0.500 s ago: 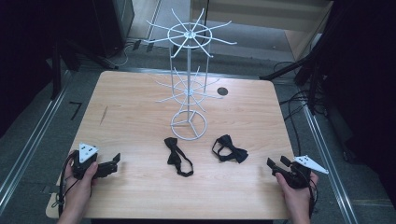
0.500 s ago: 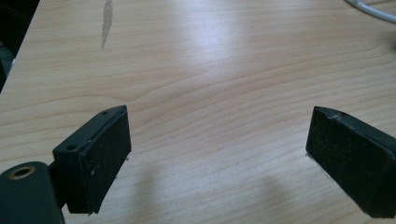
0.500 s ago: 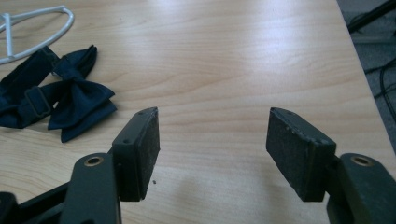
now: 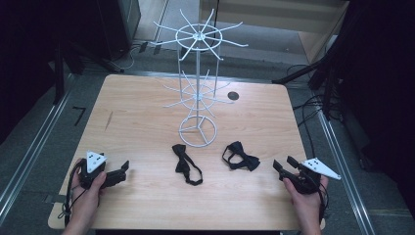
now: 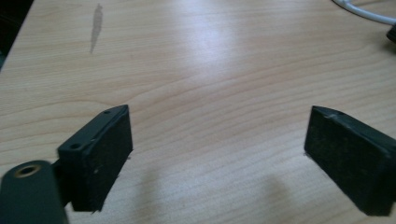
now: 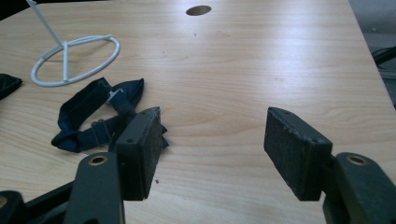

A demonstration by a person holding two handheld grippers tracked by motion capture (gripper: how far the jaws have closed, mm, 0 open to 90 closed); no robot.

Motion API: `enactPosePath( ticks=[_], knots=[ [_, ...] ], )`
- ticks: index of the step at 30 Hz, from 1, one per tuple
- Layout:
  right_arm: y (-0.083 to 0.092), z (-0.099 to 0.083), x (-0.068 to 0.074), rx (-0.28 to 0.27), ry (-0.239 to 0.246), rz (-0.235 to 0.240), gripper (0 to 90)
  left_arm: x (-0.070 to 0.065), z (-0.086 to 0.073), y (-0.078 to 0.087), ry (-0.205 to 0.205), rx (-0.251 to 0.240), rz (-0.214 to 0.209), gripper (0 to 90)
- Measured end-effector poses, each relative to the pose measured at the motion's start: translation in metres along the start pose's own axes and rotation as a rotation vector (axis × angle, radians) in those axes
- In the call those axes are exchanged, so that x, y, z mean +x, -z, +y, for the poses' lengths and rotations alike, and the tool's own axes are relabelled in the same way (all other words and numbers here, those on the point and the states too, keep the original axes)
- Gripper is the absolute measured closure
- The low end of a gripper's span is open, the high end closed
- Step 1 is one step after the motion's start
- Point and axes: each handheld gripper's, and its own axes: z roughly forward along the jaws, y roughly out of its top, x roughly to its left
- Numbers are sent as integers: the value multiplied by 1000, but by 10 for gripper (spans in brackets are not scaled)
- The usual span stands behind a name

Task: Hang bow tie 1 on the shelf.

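Fingers [image 5: 98, 158] of both grippers spread, empty, over pale wooden table [image 4: 147, 112], dark room around

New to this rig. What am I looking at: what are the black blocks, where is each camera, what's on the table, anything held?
No robot here: a person holds a two-jaw gripper in each hand. The high view looks down on the wooden table, with the left gripper and right gripper near the bottom. The other two pictures come from cameras riding on each gripper; the black blocks are its jaws. On the table: a white wire display rack and two dark bow ties, one left and one right. Both grippers are open, holding nothing.
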Motion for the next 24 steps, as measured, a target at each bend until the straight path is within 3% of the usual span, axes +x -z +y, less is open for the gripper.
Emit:
enactPosePath(
  ticks=[4,8,14,24],
  knots=[
    [-7,7,7,-5,18,7,384,0,-2,3,1,-15,-11,43],
    [-12,14,14,-3,-14,40,385,1,-3,5,12,-37,-10,42],
    [-22,31,39,-10,57,75,394,2,-3,5,21,-40,-14,42],
    [-37,37,51,15,79,85,419,4,-4,6,37,-36,-39,43]
  ],
)
